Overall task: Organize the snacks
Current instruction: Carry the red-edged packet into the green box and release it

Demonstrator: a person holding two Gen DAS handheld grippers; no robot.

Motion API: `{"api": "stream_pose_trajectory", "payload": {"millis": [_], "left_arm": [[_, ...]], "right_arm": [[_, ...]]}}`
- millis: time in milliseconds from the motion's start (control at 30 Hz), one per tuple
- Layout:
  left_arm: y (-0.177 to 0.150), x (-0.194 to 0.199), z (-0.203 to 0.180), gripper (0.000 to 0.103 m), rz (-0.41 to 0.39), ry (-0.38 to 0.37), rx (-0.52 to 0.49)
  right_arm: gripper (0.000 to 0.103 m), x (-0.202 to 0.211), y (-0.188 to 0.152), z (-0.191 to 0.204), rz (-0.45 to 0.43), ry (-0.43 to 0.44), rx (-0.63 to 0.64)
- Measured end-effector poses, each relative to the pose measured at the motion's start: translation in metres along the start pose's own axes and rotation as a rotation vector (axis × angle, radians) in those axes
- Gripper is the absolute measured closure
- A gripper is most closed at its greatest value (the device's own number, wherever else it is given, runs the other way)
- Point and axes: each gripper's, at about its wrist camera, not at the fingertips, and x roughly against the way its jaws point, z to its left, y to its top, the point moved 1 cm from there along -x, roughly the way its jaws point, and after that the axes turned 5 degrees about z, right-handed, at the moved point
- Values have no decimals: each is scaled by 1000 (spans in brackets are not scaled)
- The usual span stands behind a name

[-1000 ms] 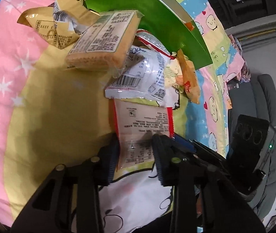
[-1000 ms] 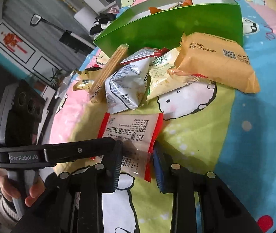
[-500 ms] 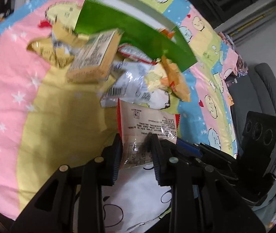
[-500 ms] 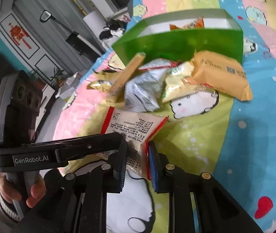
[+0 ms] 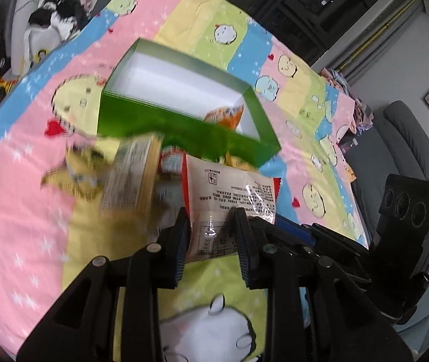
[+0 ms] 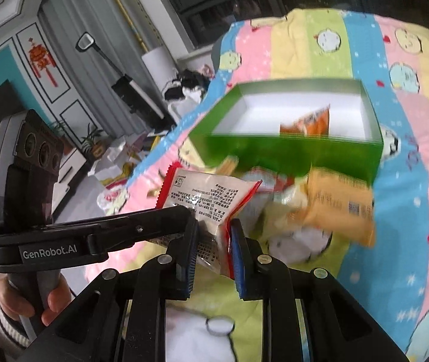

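Note:
A white snack packet with red edges (image 5: 229, 199) is held above the bed by both grippers. My left gripper (image 5: 212, 235) is shut on its near end. My right gripper (image 6: 212, 241) is shut on the same packet (image 6: 205, 194) from the other side. A green box with a white inside (image 5: 184, 90) lies open on the bed behind it and holds one orange packet (image 5: 225, 114). The box (image 6: 289, 147) and orange packet (image 6: 306, 122) also show in the right wrist view.
Several loose snack packets lie in a pile in front of the box: a tan cracker pack (image 5: 129, 178), a yellow wrapper (image 5: 75, 175), an orange-tan pack (image 6: 339, 203). The bed has a pastel cartoon sheet (image 5: 33, 205). A grey chair (image 5: 407, 150) stands at the right.
Both grippers closed on the red-edged packet and lifted it off the bed. The view has risen and pulled back, so the open box interior now shows.

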Motion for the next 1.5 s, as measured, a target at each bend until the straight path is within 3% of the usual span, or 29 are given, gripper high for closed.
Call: {"api": "stream_pose_trajectory", "payload": {"millis": [233, 467, 967, 1067, 1267, 1333, 1500], "left_arm": [[58, -4, 1, 75, -52, 7, -32], [103, -21, 13, 74, -50, 3, -19], [134, -74, 36, 74, 22, 63, 21], [136, -79, 42, 74, 36, 47, 48], [140, -78, 53, 43, 22, 62, 94], [141, -73, 55, 25, 12, 58, 110], [141, -55, 58, 24, -20, 53, 123]], "right_arm": [[80, -10, 47, -8, -77, -15, 16], [80, -29, 87, -25, -101, -22, 14], [80, -83, 112, -59, -40, -81, -25], [80, -88, 114, -64, -26, -78, -39], [80, -83, 117, -74, -45, -98, -82], [80, -76, 117, -76, -57, -98, -90], [77, -57, 111, -81, -85, -87, -116]]}}
